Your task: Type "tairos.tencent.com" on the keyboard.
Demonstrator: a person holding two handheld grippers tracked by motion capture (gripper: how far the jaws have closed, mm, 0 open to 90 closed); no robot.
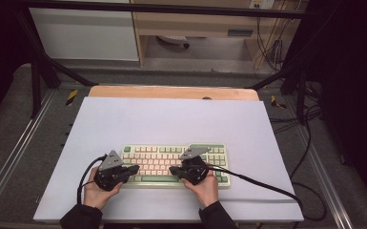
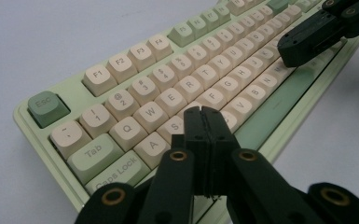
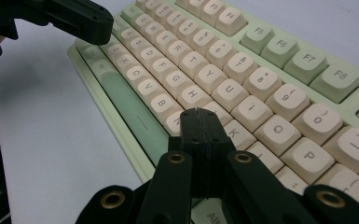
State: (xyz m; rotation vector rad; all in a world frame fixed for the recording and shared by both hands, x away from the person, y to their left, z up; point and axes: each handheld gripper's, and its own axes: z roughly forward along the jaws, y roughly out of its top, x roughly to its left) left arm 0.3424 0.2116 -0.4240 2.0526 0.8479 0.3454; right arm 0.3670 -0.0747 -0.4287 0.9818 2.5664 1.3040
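Observation:
A pale green keyboard (image 1: 164, 153) with cream and green keys lies on the white sheet near the front edge. My left gripper (image 1: 134, 169) is shut and empty, its tips over the keyboard's left half. In the left gripper view its closed jaws (image 2: 202, 112) hover above the S and D keys of the keyboard (image 2: 135, 60). My right gripper (image 1: 173, 170) is also shut and empty, pointing left above the space bar. In the right gripper view its tips (image 3: 196, 114) sit over the keys near N and M of the keyboard (image 3: 261, 70). The two grippers face each other, a short gap apart.
The white sheet (image 1: 171, 119) covers a wooden tabletop (image 1: 171, 92). A black cable (image 1: 262, 183) trails right from the right gripper. Dark frame bars (image 1: 52, 71) and loose cables (image 1: 310, 143) flank the table; grey floor lies around it.

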